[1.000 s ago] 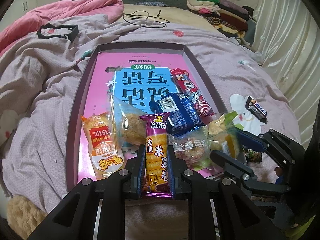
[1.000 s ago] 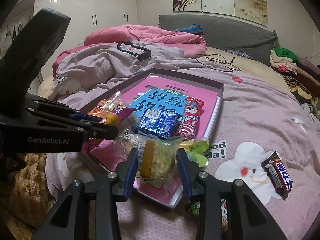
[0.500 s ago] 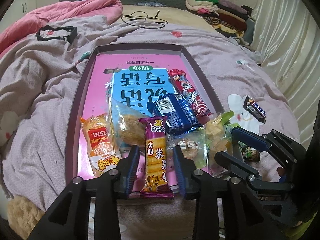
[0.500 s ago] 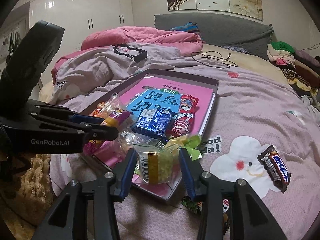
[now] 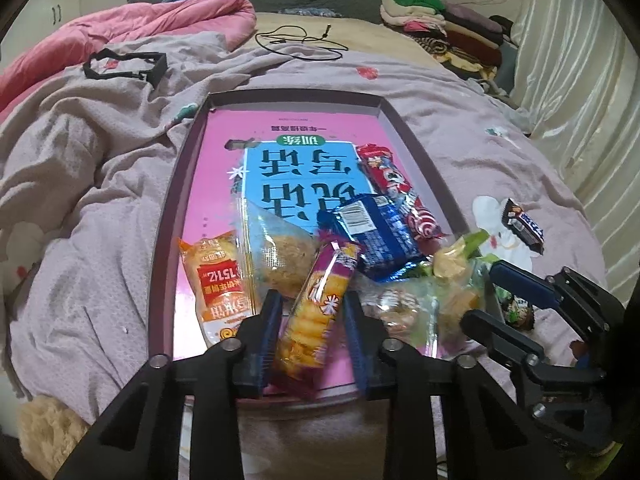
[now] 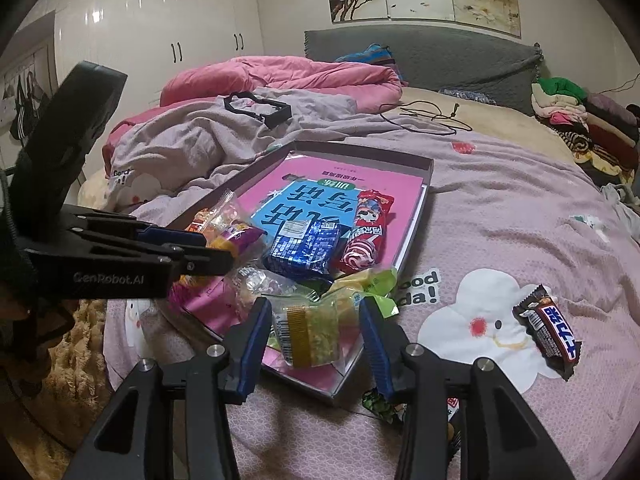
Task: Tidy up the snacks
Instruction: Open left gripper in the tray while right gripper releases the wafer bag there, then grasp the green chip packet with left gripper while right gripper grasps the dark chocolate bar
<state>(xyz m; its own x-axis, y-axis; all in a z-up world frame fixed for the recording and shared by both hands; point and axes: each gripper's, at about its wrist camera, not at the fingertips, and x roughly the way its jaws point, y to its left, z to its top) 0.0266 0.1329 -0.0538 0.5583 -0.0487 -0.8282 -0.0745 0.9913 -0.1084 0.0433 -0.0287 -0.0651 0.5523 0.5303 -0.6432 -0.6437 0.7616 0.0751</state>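
A shallow purple-rimmed tray (image 5: 168,216) (image 6: 404,248) lies on the bed with a pink and blue book inside. Several snacks lie in its near end. My left gripper (image 5: 312,332) is open around a purple and yellow rice-roll pack (image 5: 316,312), which rests tilted on the tray. My right gripper (image 6: 314,332) is open around a clear green-edged cake pack (image 6: 312,330) lying at the tray's near corner. A blue pack (image 5: 376,232) (image 6: 306,246) and a red candy pack (image 5: 396,188) (image 6: 366,232) lie further in.
A dark chocolate bar (image 6: 548,332) (image 5: 524,226) lies on the bedspread to the right of the tray. A small green wrapper (image 6: 378,400) lies under my right gripper. An orange pack (image 5: 218,276) sits at the tray's left. Folded clothes (image 5: 444,24) and a pink quilt (image 6: 280,76) lie at the back.
My left gripper opened and let go of the purple rice-roll pack, which now lies tilted on the tray. My right gripper opened wider around the cake pack and drew back slightly.
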